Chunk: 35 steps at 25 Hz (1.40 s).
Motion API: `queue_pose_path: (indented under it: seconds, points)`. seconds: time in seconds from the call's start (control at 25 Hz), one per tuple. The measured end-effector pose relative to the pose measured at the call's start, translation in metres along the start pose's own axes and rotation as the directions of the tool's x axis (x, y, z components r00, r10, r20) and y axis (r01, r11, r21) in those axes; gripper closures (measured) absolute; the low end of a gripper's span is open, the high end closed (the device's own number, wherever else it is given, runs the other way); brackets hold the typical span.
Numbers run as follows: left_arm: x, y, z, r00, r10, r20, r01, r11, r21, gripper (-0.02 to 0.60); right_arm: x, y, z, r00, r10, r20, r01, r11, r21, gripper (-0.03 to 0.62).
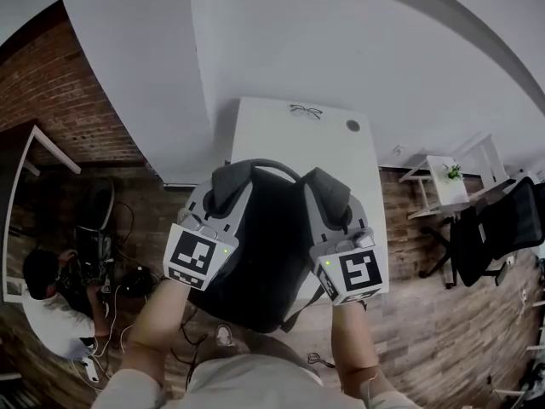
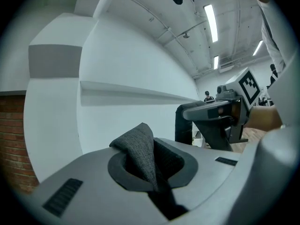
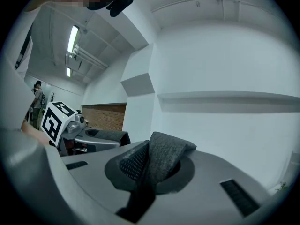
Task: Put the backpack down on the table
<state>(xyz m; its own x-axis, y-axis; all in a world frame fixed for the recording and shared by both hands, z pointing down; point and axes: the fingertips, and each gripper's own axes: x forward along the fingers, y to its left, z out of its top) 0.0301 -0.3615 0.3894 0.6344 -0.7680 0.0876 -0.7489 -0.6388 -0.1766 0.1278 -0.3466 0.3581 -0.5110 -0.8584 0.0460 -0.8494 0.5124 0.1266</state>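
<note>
White wall point(image 1: 341, 41) behind; brick wall point(image 1: 77, 92) at left; wood floor point(image 1: 426, 313).

White table point(image 1: 281, 135) runs away from the person, far end against the wall. Its far half is open and its side edges are unobstructed.

Dark backpack point(image 1: 264, 254) is held over the table's near end and overhangs the near edge. Contact with the top cannot be judged.

Black office chair point(image 1: 494, 228) stands off the right side, apart from the table. A seated person point(image 1: 47, 296) is on the floor at left, well apart, among cables. A small white shelf point(image 1: 447, 181) with a plant stands by the wall.

Left gripper point(image 2: 149, 170) is clamped narrow on the left grey shoulder strap point(image 1: 228, 186). Right gripper point(image 3: 145, 170) is likewise clamped on the right strap point(image 1: 328, 196). The only marking is the black-and-white square pattern on each marker cube point(image 1: 200, 258).

Glasses point(image 1: 305, 110) lie at the far edge, with a round hole point(image 1: 352, 125) near them.
</note>
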Motion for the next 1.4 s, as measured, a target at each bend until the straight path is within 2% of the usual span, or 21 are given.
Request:
queue_pose_path:
  seconds: [0.28,0.6,1.04,1.2,1.4]
  points:
    - [0.03,0.006,-0.04,0.995,0.003,-0.096,-0.008,0.999,-0.048,0.538,0.022,0.0,-0.037,0.996,0.046,-0.072,-0.043,0.998,0.041,0.539]
    - [0.061,0.011,-0.075,0.983,-0.004,-0.185,-0.013,0.996,-0.09,0.537,0.039,-0.004,-0.082,0.985,0.046,-0.168,-0.034,0.997,0.073,0.539]
    - [0.094,0.013,-0.134,0.934,-0.066,-0.35,0.007,0.986,-0.167,0.534,0.064,-0.016,-0.154,0.944,0.043,-0.327,-0.004,0.993,0.12,0.536]
    - [0.106,0.011,-0.146,0.924,-0.079,-0.373,0.015,0.985,-0.173,0.516,0.067,-0.017,-0.175,0.931,0.059,-0.361,-0.015,0.992,0.124,0.44]
    - [0.113,0.013,-0.159,0.911,-0.074,-0.405,0.01,0.987,-0.158,0.475,0.07,-0.023,-0.197,0.911,0.049,-0.409,0.001,0.993,0.122,0.4]
